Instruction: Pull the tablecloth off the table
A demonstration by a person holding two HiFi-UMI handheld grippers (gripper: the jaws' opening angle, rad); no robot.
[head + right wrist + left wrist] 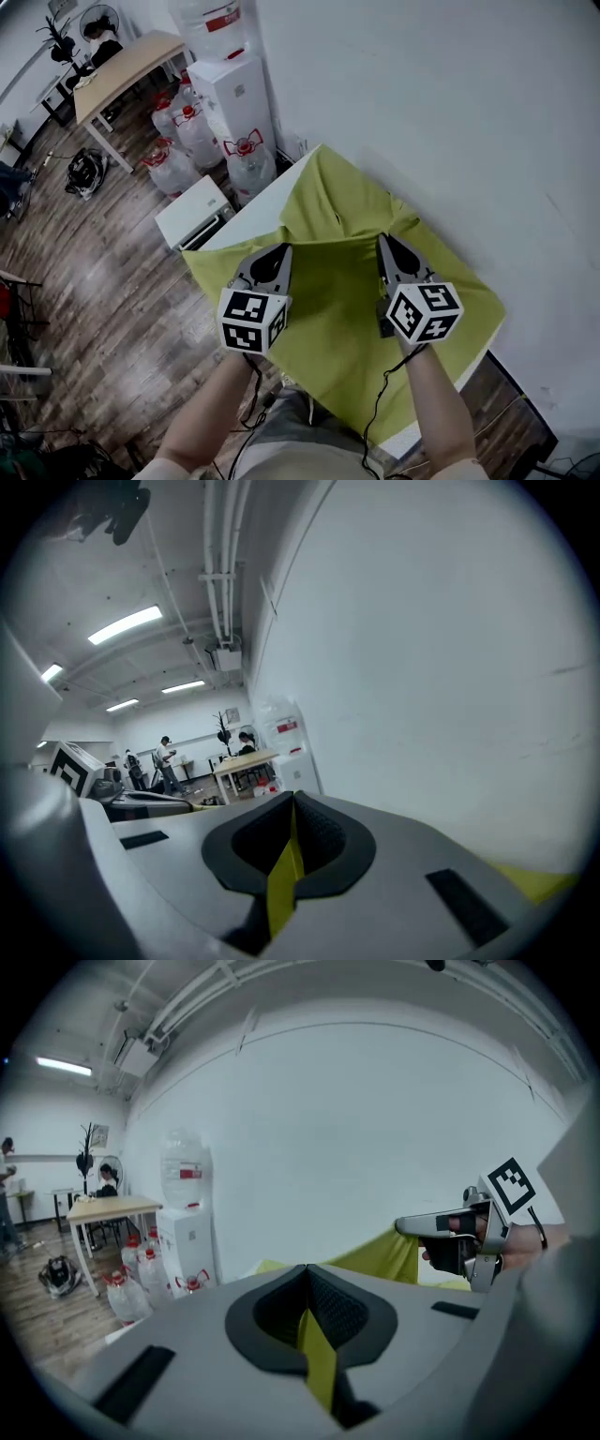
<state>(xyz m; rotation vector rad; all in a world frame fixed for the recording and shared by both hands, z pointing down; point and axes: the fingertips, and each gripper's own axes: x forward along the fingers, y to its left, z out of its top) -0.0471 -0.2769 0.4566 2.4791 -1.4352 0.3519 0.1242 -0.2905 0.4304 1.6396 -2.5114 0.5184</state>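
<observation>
Left gripper [281,249], right gripper [384,240] tight on yellow-green tablecloth [339,314]; water jugs [248,161] beside table [257,210]

Two grippers (left gripper [283,247], right gripper [382,240]), one tablecloth [339,305], one table [257,212].
</observation>
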